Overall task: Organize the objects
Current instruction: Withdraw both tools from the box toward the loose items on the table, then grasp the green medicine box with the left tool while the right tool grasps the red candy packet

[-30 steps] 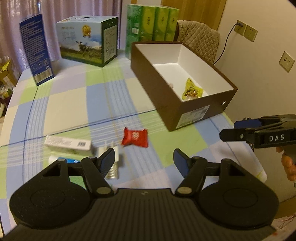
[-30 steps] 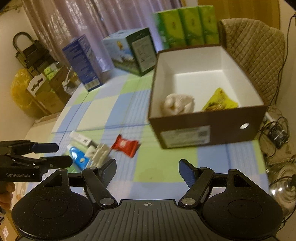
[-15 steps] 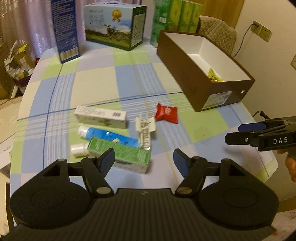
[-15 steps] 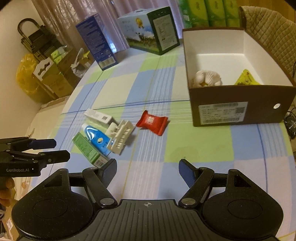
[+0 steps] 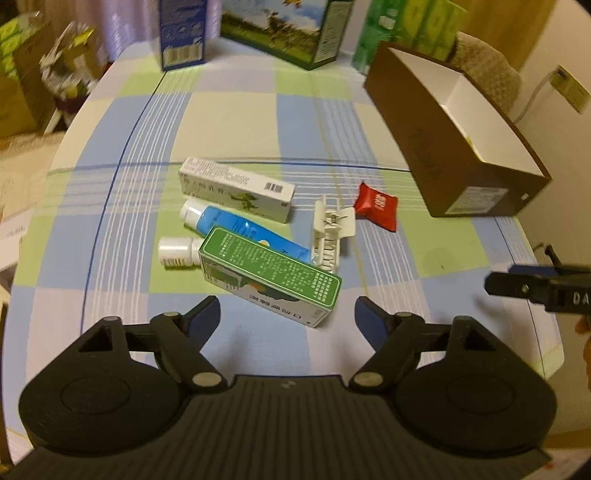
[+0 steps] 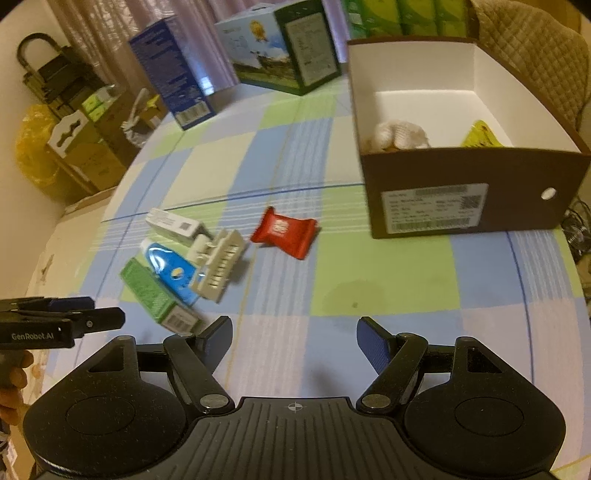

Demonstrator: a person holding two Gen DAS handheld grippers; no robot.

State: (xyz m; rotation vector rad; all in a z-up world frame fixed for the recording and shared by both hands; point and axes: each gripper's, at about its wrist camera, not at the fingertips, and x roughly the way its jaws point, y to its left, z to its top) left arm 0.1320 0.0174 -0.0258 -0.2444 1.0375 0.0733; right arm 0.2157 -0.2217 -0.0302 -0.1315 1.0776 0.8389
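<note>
Both tools, left tool [image 5: 287,314] and right tool [image 6: 294,334], hang released; the crowded green carton [image 5: 269,276] risks nudging the blue tube [image 5: 243,230].

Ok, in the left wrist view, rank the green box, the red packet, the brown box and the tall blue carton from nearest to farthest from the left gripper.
From the left gripper:
1. green box, just ahead, between the open fingers' line.
2. red packet, farther ahead, to the right.
3. brown box, right side, beyond the packet.
4. tall blue carton, far edge, left.
</note>
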